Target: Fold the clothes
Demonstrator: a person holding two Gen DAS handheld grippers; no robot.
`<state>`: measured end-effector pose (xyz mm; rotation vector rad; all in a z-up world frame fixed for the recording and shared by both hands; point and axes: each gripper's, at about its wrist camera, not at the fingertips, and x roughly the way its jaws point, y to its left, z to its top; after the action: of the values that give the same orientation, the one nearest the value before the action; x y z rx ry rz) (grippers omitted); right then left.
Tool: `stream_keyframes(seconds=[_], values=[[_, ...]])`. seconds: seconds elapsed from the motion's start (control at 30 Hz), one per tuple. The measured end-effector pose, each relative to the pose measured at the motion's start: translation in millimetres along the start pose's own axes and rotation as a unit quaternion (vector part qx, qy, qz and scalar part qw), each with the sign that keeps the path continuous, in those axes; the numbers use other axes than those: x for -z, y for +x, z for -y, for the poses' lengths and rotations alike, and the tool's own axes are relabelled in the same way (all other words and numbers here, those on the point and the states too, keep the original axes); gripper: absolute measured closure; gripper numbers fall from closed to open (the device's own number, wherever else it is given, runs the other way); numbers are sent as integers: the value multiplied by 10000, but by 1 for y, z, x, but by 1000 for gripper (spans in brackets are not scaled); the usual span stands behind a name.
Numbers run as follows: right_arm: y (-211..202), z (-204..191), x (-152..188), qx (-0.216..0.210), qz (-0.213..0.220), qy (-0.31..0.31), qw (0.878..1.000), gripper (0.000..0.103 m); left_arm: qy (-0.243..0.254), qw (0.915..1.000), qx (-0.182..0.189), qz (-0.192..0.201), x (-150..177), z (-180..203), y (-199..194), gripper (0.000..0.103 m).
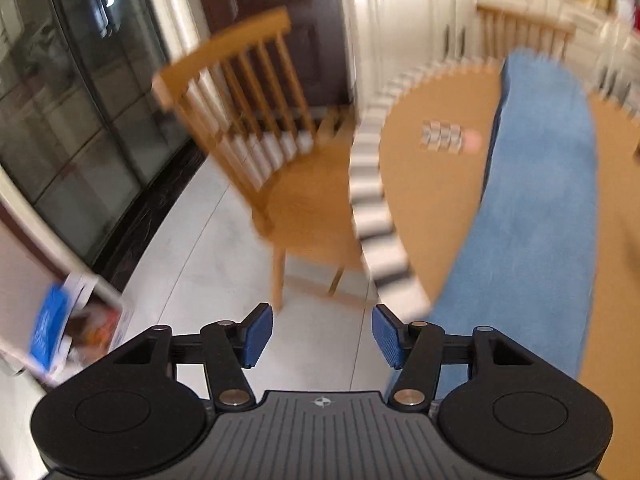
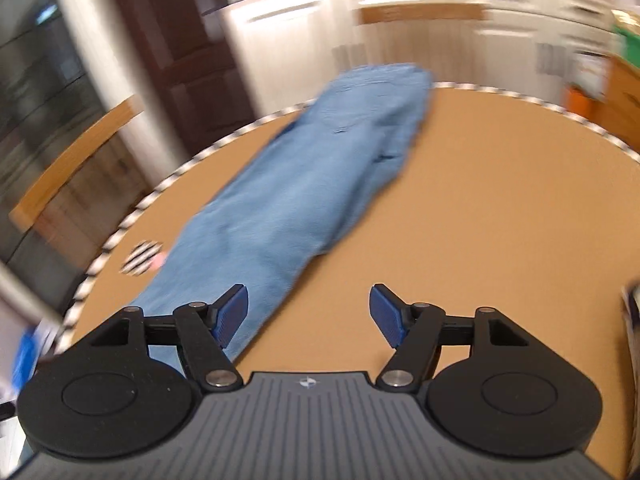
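A pair of light blue jeans (image 2: 304, 184) lies folded lengthwise in a long strip across the round brown table (image 2: 500, 208). In the left wrist view the jeans (image 1: 536, 200) run down the right side. My left gripper (image 1: 322, 334) is open with nothing between its blue pads; it hangs over the floor beside the table's edge, left of the jeans' near end. My right gripper (image 2: 309, 318) is open and empty too, above the table at the near end of the jeans. Its left pad (image 2: 232, 316) overlaps the cloth in the picture. Both views are blurred.
A wooden chair (image 1: 256, 128) stands on the pale tiled floor left of the table. A second chair (image 1: 524, 32) stands at the far side. The table has a black-and-white striped rim (image 1: 372, 200) and a small checkered marker (image 1: 442, 138). White cabinets (image 2: 420, 20) line the back wall.
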<state>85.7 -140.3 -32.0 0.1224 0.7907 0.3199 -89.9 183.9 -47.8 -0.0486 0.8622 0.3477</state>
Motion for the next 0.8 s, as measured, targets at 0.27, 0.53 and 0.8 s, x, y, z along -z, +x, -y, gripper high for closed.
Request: stream_keyframes(seconds=[0.27, 0.53, 0.8], values=[[32, -19, -3, 1515, 1417, -1966, 9583, 54, 555, 9558, 2887, -87, -45, 92, 66, 40], [128, 27, -29, 1564, 1211, -2342, 9519, 54, -280, 9376, 3354, -872, -18, 111, 76, 42], [158, 33, -46, 1876, 871, -2457, 9470, 50, -1144, 9341, 3325, -621, -62, 93, 104, 44]])
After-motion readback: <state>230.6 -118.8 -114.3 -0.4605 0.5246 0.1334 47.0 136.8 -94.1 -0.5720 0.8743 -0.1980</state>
